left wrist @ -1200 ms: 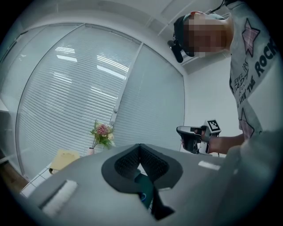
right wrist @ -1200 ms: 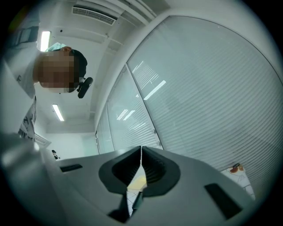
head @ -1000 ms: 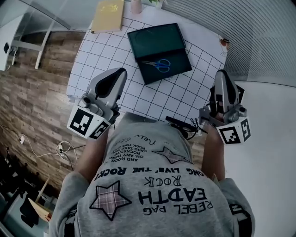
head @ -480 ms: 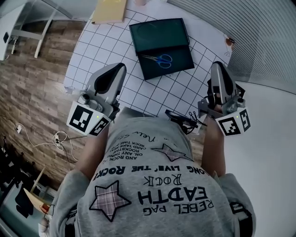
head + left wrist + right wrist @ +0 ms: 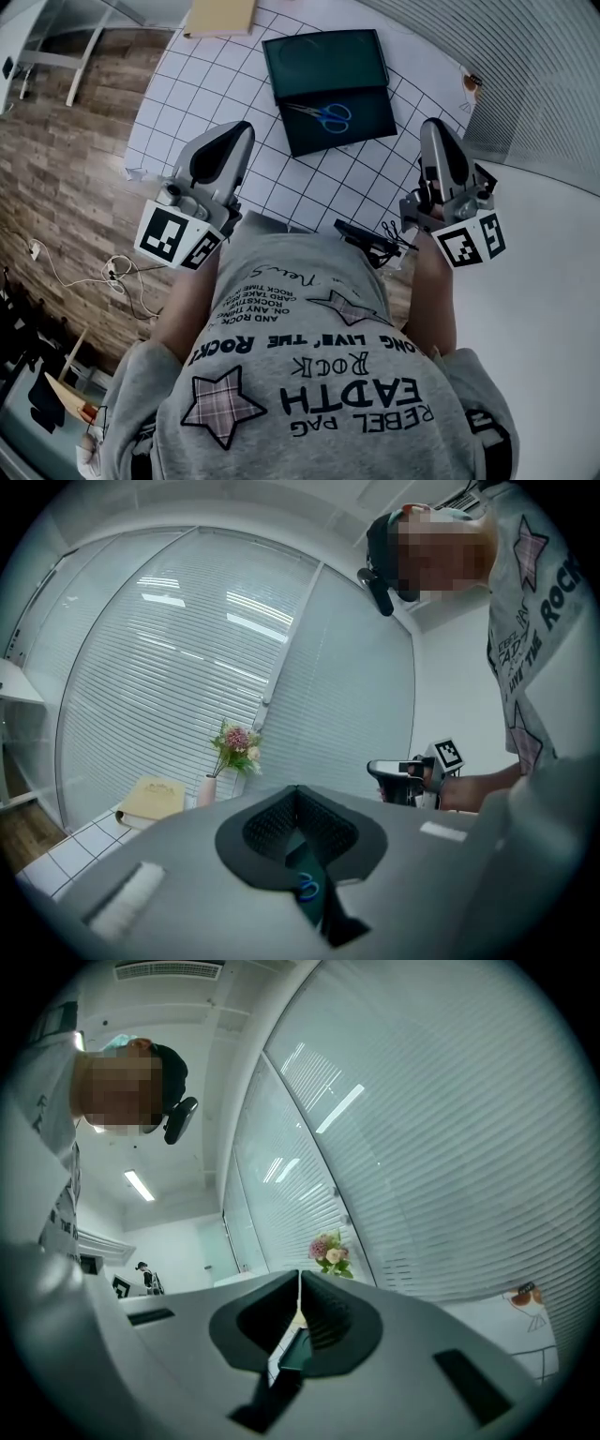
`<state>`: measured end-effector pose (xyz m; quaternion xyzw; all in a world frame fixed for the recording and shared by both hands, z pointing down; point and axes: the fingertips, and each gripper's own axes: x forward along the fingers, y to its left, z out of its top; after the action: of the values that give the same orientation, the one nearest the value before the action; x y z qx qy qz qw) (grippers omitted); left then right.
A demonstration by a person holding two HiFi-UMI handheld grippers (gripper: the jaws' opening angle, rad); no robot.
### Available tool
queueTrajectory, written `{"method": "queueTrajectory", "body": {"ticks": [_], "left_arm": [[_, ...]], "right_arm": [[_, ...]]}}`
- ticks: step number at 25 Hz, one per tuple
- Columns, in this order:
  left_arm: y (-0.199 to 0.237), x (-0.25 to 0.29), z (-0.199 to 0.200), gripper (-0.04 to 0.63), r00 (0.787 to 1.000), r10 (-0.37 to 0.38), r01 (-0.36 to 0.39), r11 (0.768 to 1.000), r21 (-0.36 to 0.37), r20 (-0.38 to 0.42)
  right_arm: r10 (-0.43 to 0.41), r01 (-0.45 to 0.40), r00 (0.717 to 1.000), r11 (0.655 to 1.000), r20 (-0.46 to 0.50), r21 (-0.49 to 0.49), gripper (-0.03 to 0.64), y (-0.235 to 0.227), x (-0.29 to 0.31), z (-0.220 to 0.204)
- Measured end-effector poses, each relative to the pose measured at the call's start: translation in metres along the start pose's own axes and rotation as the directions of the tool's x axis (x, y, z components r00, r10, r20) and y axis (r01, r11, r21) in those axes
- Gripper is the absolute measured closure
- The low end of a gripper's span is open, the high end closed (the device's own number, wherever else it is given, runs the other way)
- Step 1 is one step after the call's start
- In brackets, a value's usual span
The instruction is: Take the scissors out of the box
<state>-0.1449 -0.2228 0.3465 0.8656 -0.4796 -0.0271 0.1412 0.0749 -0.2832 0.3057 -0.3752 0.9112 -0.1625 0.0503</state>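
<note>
A dark box lies open on the white grid tablecloth, with blue-handled scissors resting in its lower half. My left gripper hovers over the near left of the table, short of the box, jaws shut and empty. My right gripper hangs at the table's right edge, also shut on nothing. In the left gripper view the closed jaws point level, and the scissors show through the slot below them. The right gripper view shows its pads meeting, aimed at the window blinds.
A yellow book lies at the table's far left, next to a vase of flowers. A black device with cables sits on the near table edge by the person's body. Wooden floor with cables lies to the left.
Both grippers have come slightly forward over the table and lower, the right one more. Their jaws stayed shut. The box and scissors have not moved.
</note>
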Motion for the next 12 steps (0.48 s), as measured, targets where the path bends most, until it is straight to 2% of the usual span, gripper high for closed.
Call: {"method": "queueTrajectory", "body": {"ticks": [7,12], "left_arm": [[-0.005,0.003,-0.013,0.586,1.000,0.002,-0.003,1.000,-0.020,-0.017],[0.002,0.006,-0.025,0.586,0.999,0.028,-0.028,0.999,-0.015,-0.046]], "right_arm": [[0.027,-0.026,0.998,1.000,-0.065,0.009,0.601,0.002,0.007,-0.022],[0.037,-0.041,0.988,0.999,-0.150,-0.024,0.601,-0.002,0.018,-0.042]]}}
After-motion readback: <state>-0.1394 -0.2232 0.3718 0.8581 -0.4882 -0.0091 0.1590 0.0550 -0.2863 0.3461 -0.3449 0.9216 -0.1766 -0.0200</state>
